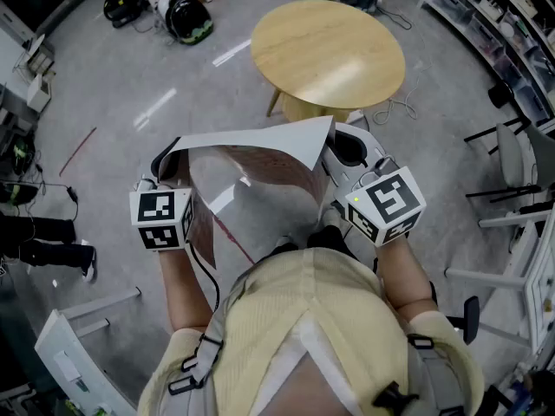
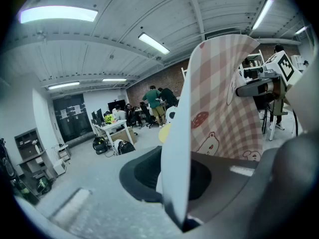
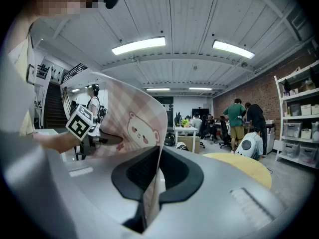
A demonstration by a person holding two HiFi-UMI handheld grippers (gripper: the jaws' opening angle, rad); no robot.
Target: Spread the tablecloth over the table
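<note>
Tablecloth (image 1: pixel 251 180) hangs at centre of frame, left gripper (image 1: pixel 170 159) and right gripper (image 1: pixel 347 148) each clamped on one edge, table (image 1: pixel 328 50) above.

The round table (image 1: pixel 328 55) in the upper centre lies bare, with open floor (image 1: pixel 195 89) to its left. Chairs (image 1: pixel 520 159) crowd the right edge; bags (image 1: pixel 184 16) sit upper left.
</note>
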